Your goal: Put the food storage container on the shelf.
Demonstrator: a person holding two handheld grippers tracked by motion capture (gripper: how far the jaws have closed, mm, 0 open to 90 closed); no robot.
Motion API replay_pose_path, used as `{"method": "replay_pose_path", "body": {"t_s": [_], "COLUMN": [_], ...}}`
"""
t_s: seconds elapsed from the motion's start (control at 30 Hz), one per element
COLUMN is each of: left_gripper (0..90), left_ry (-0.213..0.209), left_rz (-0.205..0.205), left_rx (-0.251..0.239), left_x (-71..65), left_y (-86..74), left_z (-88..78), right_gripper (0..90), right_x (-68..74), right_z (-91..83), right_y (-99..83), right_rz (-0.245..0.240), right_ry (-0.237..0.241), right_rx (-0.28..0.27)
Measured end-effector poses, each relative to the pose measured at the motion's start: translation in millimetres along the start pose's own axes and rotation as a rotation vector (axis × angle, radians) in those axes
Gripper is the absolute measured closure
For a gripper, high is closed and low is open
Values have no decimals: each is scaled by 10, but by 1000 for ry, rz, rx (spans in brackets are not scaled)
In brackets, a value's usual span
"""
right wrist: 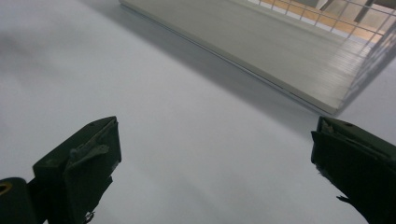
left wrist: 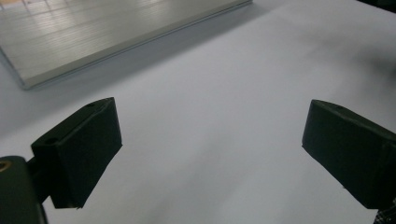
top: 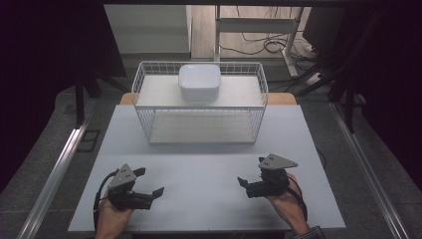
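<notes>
A white wire rack [top: 199, 107] with two shelves stands at the back middle of the pale table [top: 209, 199]. On its top shelf rests a white square bowl [top: 199, 81]. My left gripper [top: 149, 181] is held low over the table's front left, open, with nothing between its jaws [left wrist: 210, 154]. My right gripper [top: 252, 172] hovers at the front right, also open and empty [right wrist: 212, 163]. The two grippers point inward toward each other. The rack's lower shelf board [left wrist: 93, 32] lies ahead of the left jaws, and the same board [right wrist: 280, 51] lies ahead of the right jaws.
Bare table surface lies between the grippers and the rack. Metal rails [top: 54, 174] run along the floor on both sides of the table. Behind the rack are a desk frame [top: 259, 25] and loose cables [top: 268, 45] on the floor.
</notes>
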State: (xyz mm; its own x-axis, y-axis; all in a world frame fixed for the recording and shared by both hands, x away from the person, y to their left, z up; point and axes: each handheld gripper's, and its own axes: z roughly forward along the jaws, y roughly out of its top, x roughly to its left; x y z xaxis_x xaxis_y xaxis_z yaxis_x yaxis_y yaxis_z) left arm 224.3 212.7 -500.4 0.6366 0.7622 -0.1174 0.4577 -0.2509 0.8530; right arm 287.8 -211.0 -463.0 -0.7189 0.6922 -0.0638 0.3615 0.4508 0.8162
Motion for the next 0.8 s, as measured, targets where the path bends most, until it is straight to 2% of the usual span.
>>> {"method": "replay_pose_path", "body": {"t_s": [0.27, 0.57, 0.8], "left_gripper": [46, 45, 36], "left_ry": [58, 66, 58], "left_rz": [23, -24, -60], "left_rx": [42, 48, 84], "left_x": [49, 119, 169], "left_y": [-135, -277, -379], "left_z": [-60, -154, -159], "right_gripper": [12, 12, 12], "right_x": [-60, -118, -133], "right_z": [-68, -117, -109], "right_y": [-157, -337, -479], "right_rz": [10, 37, 54], "right_ry": [-34, -60, -67], "right_rx": [15, 45, 88]}}
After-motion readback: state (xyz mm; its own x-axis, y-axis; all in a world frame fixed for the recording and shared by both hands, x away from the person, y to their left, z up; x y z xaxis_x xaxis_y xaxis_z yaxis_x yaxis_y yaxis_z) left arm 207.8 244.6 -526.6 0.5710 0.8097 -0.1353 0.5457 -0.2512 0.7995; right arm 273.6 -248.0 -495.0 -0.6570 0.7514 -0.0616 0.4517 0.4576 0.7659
